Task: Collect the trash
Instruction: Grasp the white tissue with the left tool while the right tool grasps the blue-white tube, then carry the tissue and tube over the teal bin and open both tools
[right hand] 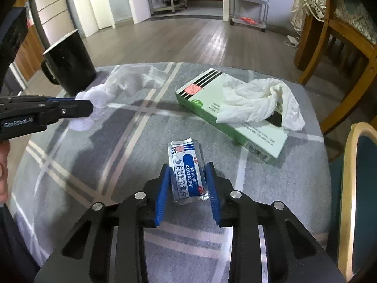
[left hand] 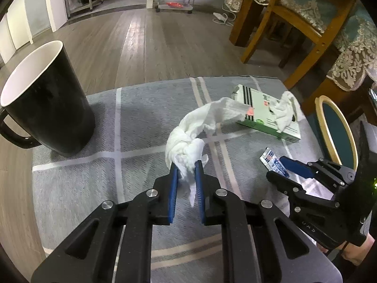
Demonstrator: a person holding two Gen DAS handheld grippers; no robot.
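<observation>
Two pairs of tongs worked a grey, pale-striped worktop (left hand: 70, 188) where scraps of rubbish lay.

From the left wrist camera, the left tongs (left hand: 186, 167) were pinched on one end of a twisted white tissue (left hand: 188, 139), its blue pads (left hand: 174, 176) pressing the wad from both sides. The rest of the tissue rose away from the tongs and stretched toward a green-and-white carton (left hand: 266, 118) lying flat further back. A second crumpled tissue (left hand: 285, 110) sat on top of that carton. A tall black mug (left hand: 47, 108) with a white inside stood upright at the left edge of the worktop, well apart from the carton. At right, the right tongs (left hand: 280, 167) reached down to a silver-and-blue pill sachet (left hand: 271, 159). Wooden chairs (left hand: 294, 23) stood on the plank floor beyond.

From the right wrist camera, the right tongs (right hand: 187, 172) closed on the pill sachet (right hand: 186, 172), both blue pads (right hand: 165, 188) touching its edges and the foil bowed between them, its far end over the worktop (right hand: 94, 165). The carton (right hand: 235, 122) lay just behind it, the loose tissue (right hand: 259, 103) draped over its top. At left, the left tongs (right hand: 90, 108) held the blurred white tissue (right hand: 110, 89) near the black mug (right hand: 70, 63). Part of a person's hand (right hand: 3, 172) showed at the left edge.
</observation>
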